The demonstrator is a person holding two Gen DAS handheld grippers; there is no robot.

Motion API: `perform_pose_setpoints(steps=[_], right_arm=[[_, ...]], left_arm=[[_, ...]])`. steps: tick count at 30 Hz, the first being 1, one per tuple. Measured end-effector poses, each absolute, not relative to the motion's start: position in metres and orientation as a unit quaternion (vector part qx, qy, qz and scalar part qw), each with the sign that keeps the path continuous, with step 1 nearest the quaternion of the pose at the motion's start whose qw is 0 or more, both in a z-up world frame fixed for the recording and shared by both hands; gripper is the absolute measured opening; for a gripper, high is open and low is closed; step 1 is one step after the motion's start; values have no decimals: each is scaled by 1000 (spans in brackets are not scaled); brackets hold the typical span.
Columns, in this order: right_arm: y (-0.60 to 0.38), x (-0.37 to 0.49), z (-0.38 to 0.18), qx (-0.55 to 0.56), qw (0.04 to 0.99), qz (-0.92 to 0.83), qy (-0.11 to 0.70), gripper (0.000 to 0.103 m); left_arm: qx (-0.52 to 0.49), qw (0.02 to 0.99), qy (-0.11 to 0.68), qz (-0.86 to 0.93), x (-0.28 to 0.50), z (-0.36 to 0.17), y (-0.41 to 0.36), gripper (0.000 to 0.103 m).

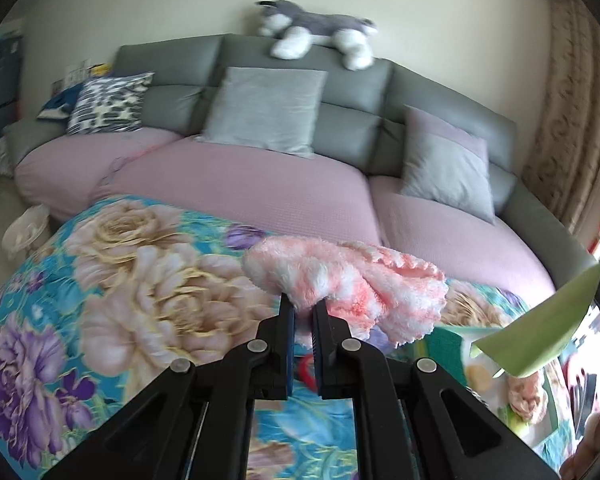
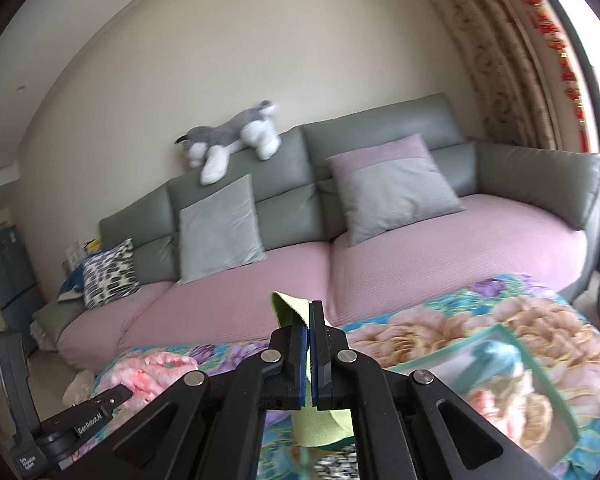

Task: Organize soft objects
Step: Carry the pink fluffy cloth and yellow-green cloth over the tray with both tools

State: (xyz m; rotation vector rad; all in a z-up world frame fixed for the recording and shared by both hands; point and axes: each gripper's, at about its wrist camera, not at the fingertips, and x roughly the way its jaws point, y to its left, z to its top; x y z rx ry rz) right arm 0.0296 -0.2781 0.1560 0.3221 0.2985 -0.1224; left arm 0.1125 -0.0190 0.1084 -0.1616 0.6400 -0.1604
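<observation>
Grey sofa (image 2: pixel 380 148), cream wall (image 2: pixel 260 60)

Pink-and-white fluffy cloth (image 1: pixel 352 284); light green cloth (image 2: pixel 290 308); floral turquoise blanket (image 1: pixel 112 280)

"GenRobot.AI" on left claw (image 2: pixel 118 394) finger; base label too blurred
</observation>
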Motion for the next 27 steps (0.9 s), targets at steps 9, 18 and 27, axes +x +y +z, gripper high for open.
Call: perform_pose_setpoints(steps=[9,18,27], right_arm=[[-331,10,146,180,962,-121,167,1],[-361,16,104,199,939,-140,241,1],[-378,31,63,228,910,-147,315,1]], left_arm=[[-19,931,318,-180,103,108,-109,8],[28,911,345,-224,101,83,-172,8],[57,894,379,-232,107,53,-199,8]])
